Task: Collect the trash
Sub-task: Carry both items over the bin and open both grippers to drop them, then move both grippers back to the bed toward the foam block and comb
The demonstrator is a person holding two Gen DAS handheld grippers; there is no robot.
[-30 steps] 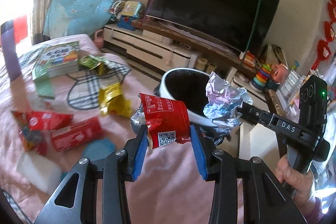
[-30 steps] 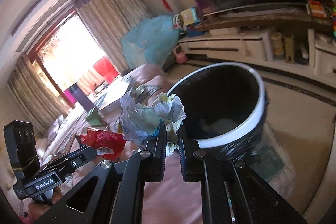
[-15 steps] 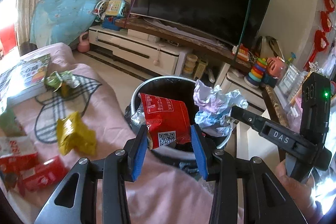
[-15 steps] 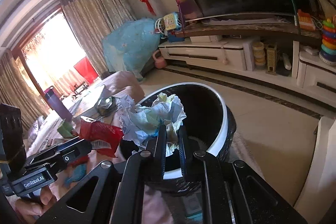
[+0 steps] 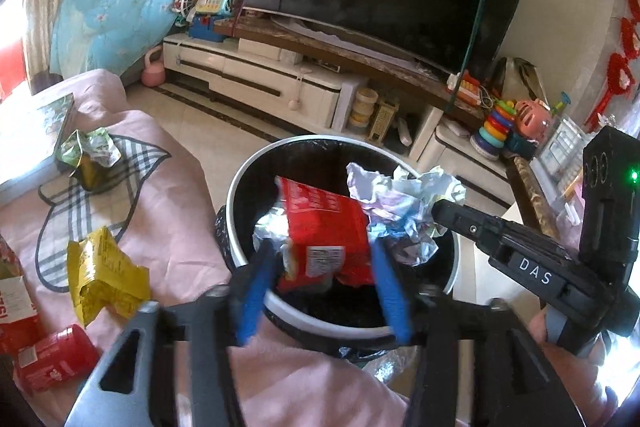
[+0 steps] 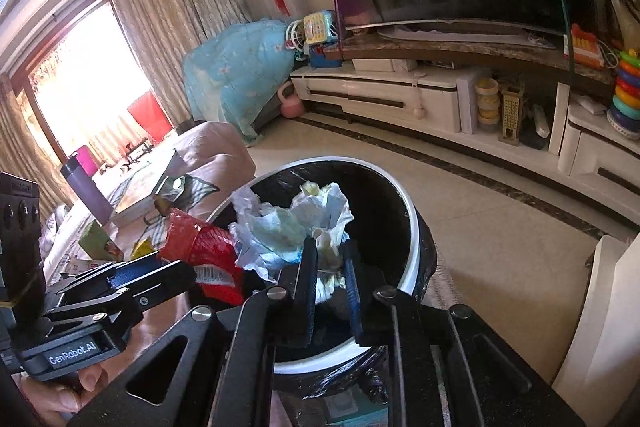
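A round black bin with a white rim [image 5: 240,187] [image 6: 412,227] stands beside the pink-covered table. My left gripper [image 5: 324,267] hangs over the bin mouth with its blue pads spread; the red snack wrapper [image 5: 324,227] sits between them, seemingly loose. It also shows in the right wrist view [image 6: 204,251]. My right gripper [image 6: 330,263] is shut on a crumpled white paper ball [image 6: 288,227] over the bin; the ball also shows in the left wrist view [image 5: 400,203].
On the pink cloth [image 5: 176,195] lie a yellow wrapper [image 5: 104,275], red packets [image 5: 52,355], a green wrapper [image 5: 88,155] and a book [image 5: 28,135]. A TV cabinet [image 5: 260,83] and toys [image 5: 496,123] stand behind. A purple bottle [image 6: 86,187] stands on the table.
Both grippers moved from above the cloth to over the bin mouth. The left jaws have spread wider, loosening the red wrapper. The right stays shut on the paper.
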